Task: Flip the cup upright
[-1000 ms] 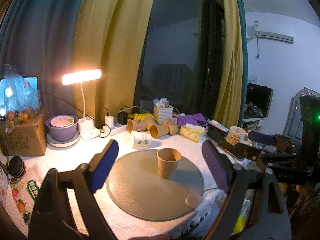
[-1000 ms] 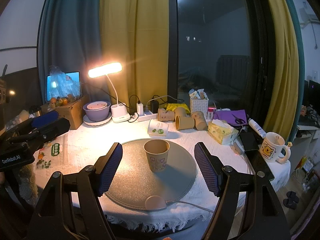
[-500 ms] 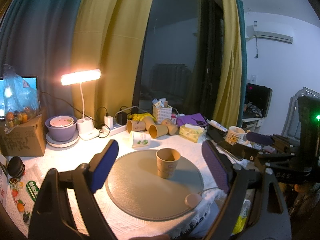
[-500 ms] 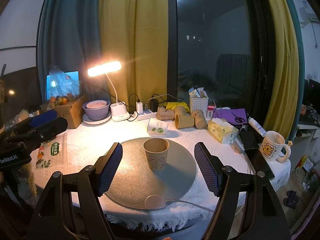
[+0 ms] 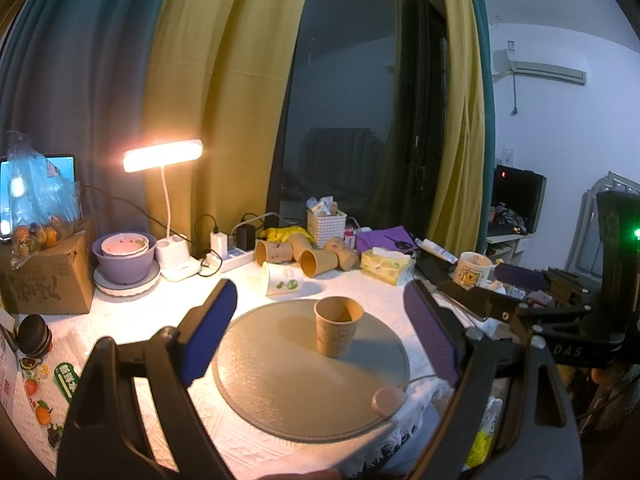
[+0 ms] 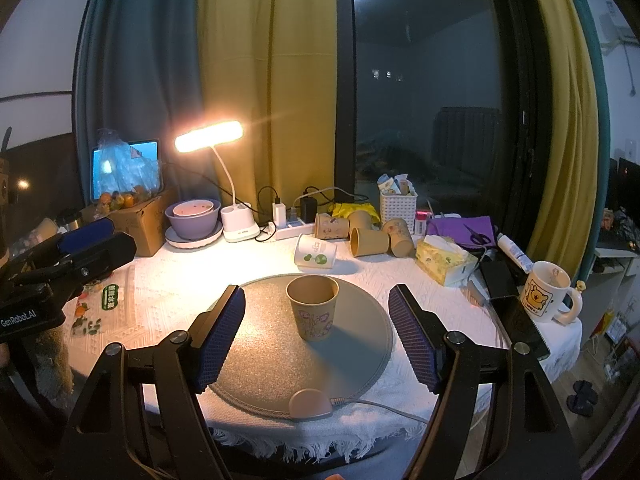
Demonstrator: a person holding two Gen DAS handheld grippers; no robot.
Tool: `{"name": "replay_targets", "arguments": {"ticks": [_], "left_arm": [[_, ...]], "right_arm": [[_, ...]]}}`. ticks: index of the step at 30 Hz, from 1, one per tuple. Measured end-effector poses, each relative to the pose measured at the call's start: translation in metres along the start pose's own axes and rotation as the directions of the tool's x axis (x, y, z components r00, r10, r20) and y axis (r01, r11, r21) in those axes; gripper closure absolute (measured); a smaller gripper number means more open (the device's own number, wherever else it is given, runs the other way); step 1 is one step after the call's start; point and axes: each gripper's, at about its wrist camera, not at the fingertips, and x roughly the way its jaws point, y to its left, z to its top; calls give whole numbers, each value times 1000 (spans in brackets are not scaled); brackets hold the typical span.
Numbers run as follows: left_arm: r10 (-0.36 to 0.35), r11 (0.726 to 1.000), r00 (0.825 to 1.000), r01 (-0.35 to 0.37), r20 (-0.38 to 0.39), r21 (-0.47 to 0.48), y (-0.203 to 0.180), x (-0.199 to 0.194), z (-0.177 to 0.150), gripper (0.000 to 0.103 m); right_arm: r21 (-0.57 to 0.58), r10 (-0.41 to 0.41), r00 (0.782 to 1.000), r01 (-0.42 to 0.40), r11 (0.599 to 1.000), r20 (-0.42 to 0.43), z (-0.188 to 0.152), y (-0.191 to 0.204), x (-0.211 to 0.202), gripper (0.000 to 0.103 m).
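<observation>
A brown paper cup stands upright, mouth up, on the round grey mat; it also shows in the right wrist view on the mat. My left gripper is open and empty, held back from the cup near the table's front edge. My right gripper is open and empty, also short of the cup. Neither touches the cup. The right gripper shows at the right of the left wrist view; the left gripper shows at the left of the right wrist view.
Behind the mat lie a white cup on its side and several brown paper cups on their sides. A lit desk lamp, purple bowls, a tissue box and a bear mug stand around. A mat controller sits at the front edge.
Both grippers have drifted back slightly from the cup. The cup has stayed upright on the mat.
</observation>
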Motion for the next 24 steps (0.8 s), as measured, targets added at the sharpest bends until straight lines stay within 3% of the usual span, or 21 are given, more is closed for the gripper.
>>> {"name": "replay_targets", "arguments": {"ticks": [24], "left_arm": [[6,1000,1000,-6,-3,2,0,0,2,17]], "right_arm": [[2,1,1000,-1,1000,-2,-2,2,1,26]]}}
